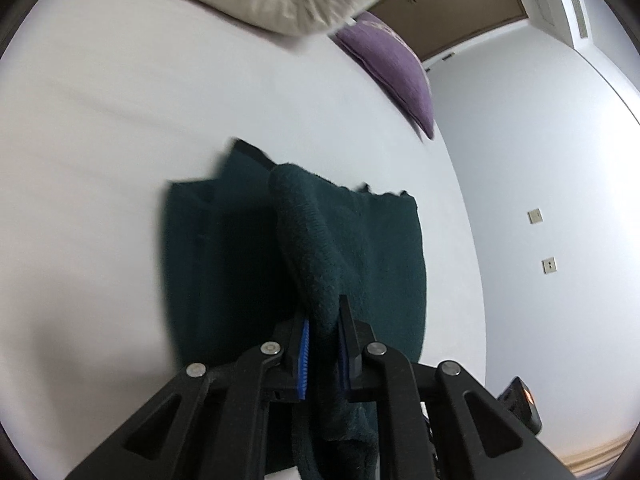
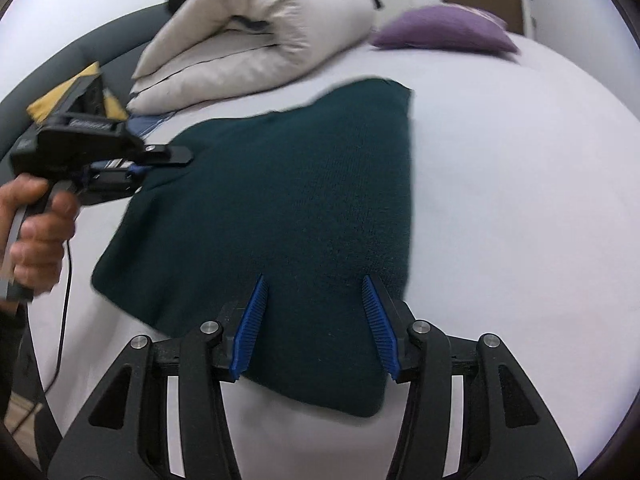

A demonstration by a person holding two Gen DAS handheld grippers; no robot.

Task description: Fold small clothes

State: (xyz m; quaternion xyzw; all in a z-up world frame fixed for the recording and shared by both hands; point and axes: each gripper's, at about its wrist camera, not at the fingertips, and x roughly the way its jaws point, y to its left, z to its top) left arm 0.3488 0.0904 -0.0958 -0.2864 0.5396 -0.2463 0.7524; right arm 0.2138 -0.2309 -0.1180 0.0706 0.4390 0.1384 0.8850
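Dark green knit garment (image 2: 280,208) lies spread on the white bed sheet (image 2: 520,240), one edge lifted. Left gripper (image 1: 324,320) pinches a raised fold of it, blue pads (image 1: 304,356) pressed tight on the cloth. Right gripper (image 2: 314,284) hangs over the near edge, jaws about half apart, holding nothing. A hand (image 2: 38,228) grips the left tool's handle. Beyond: folded cream duvet (image 2: 248,40), purple cushion (image 2: 444,28).

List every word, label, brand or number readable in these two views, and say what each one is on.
None can be read.
Left gripper: pale lettering on top of its black body, too blurred to read.
Wall plates: no readable marking.
Dark green garment: no label in view.
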